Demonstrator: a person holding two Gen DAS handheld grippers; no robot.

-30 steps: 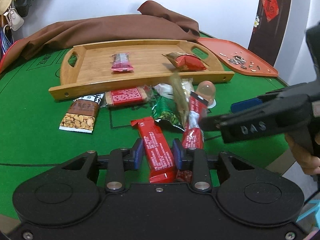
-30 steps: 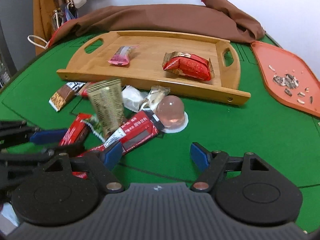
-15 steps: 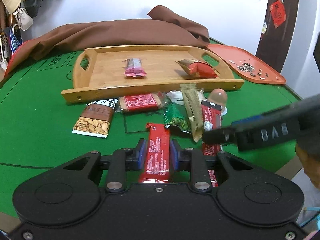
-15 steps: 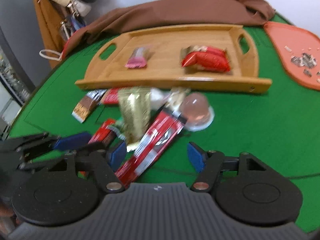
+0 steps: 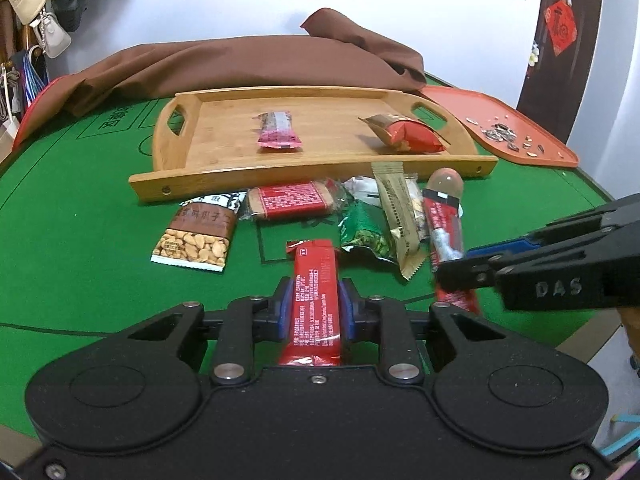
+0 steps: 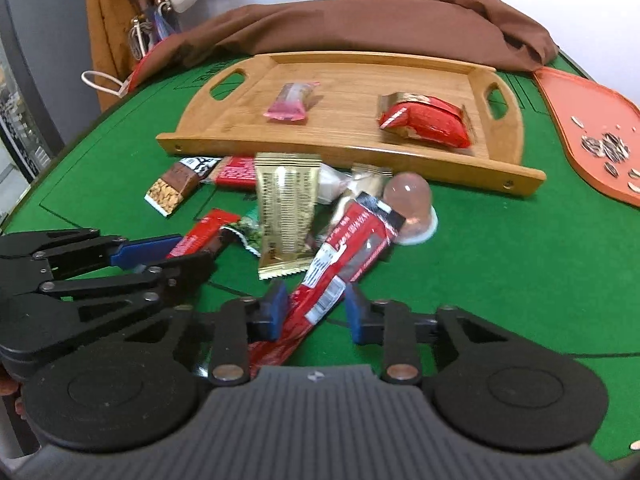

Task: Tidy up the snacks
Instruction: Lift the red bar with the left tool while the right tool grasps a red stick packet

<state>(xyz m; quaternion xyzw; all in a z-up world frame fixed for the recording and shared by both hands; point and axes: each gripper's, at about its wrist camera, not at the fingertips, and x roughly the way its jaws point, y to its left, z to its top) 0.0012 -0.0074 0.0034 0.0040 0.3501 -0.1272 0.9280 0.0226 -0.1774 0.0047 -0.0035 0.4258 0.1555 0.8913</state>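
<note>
Right, my left gripper [image 5: 314, 308] is clamped on a red bar [image 5: 315, 300], blue pads pressing both long edges. My right gripper [image 6: 316, 308] has just been closing around a long red-and-black packet [image 6: 340, 264] — the left pad touches it, the right pad stands just off it, so no firm pinch there. Beside that packet a gold wrapper [image 6: 286, 216] leans over a green packet [image 5: 366, 236], with a pink jelly cup [image 6: 408, 200] just behind. Further left lie a peanut packet [image 5: 196, 232] and a red biscuit pack [image 5: 292, 200], all on the green table [image 5: 80, 220]. Beyond them the wooden tray [image 5: 188, 184] holds a pink snack [image 5: 278, 130] and a red-and-gold pouch [image 5: 408, 136], well apart.
</note>
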